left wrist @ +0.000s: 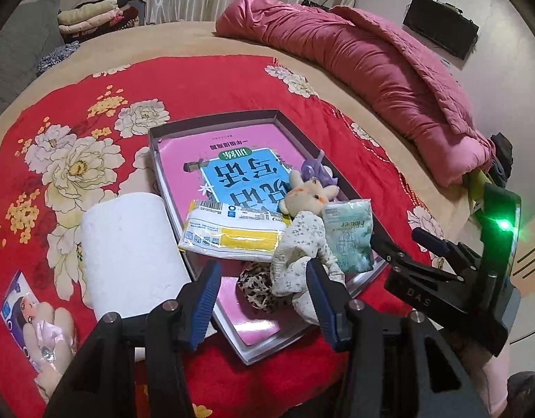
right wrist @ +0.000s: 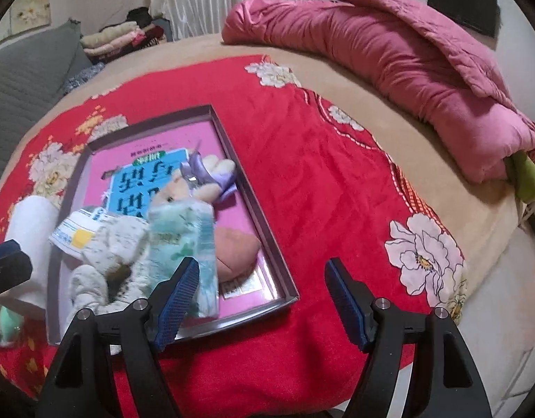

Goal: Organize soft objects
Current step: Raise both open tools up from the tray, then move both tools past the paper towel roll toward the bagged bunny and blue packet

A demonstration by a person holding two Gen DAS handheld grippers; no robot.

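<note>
A shallow grey box (left wrist: pixel 211 120) with a pink book inside lies on the red flowered bedspread. In it are a cream plush doll in flowered clothes (left wrist: pixel 304 230), a purple plush (left wrist: pixel 316 170), a yellow-and-white tissue pack (left wrist: pixel 232 231), a green tissue pack (left wrist: pixel 351 237) and a leopard scrunchie (left wrist: pixel 257 285). My left gripper (left wrist: pixel 264 299) is open just above the box's near end, empty. My right gripper (right wrist: pixel 262 296) is open and empty over the box's right corner (right wrist: pixel 288 296), its left finger beside the green pack (right wrist: pixel 187 233). A pink plush (right wrist: pixel 237 250) also lies in the box.
A white paper roll (left wrist: pixel 128 254) and a doll package (left wrist: pixel 30 327) lie left of the box. A rolled pink quilt (left wrist: pixel 372 66) lies along the far side of the bed. Folded clothes (left wrist: pixel 93 17) are stacked at the back left. The right gripper's body (left wrist: pixel 452 278) shows at the right.
</note>
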